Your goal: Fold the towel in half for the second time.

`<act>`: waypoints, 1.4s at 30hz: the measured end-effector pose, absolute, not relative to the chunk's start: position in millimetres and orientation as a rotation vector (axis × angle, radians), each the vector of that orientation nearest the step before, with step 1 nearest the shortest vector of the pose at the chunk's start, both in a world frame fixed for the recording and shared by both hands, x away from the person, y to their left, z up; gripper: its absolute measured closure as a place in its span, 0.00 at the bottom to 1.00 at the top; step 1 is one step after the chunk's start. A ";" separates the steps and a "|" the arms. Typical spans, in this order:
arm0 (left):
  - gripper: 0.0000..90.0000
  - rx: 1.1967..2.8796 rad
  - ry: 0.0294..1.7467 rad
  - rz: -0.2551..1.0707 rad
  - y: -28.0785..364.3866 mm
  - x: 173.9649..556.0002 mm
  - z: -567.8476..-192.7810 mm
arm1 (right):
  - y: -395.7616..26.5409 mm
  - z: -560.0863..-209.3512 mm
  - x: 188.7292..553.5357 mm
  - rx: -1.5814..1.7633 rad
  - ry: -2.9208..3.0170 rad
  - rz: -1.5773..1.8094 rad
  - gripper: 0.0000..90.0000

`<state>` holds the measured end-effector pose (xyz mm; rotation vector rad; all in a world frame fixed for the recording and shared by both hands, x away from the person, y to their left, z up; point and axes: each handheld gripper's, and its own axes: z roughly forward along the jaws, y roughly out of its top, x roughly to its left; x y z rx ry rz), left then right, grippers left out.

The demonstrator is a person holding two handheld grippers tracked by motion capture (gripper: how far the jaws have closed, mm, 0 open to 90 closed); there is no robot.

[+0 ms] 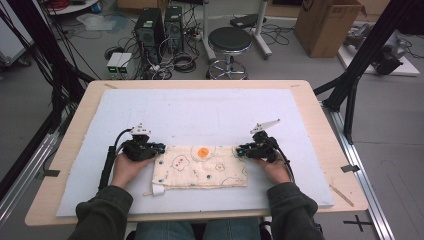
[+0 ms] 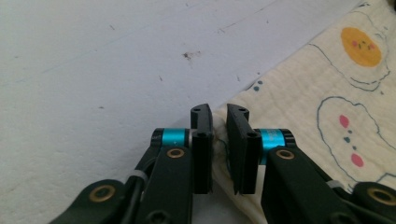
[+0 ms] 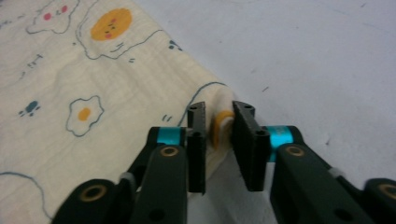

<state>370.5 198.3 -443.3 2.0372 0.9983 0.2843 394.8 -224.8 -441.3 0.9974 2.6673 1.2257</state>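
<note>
Printed cloth (image 1: 200, 167) spread flat on white mat (image 1: 200, 115), near table's front edge. Far left corner pinched by left gripper (image 2: 219, 133), far right corner bunched and pinched by right gripper (image 3: 219, 130). Both corners gripped; lift or fold judged not yet done. No containers seen on table (image 1: 75, 125).

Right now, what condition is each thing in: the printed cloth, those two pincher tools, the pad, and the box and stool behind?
Cloth: folded, lying flat, its two far corners pinched.
Left gripper: shut on the cloth's far left corner.
Right gripper: shut on the cloth's far right corner, fabric bunched between the jaws.
White pad: flat on the table, lightly marked.
Cardboard box: flaps open.
Stool: upright, unoccupied.
</note>
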 end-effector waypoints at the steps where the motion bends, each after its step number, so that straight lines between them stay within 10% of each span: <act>1: 0.92 2.032 1.001 0.289 197.5 369.8 -443.0 | -224.8 -441.4 395.0 0.998 2.670 1.233 0.89; 42: 0.94 1.863 1.045 0.361 208.1 400.8 -421.6 | -230.9 -427.6 440.6 1.154 2.520 1.358 0.92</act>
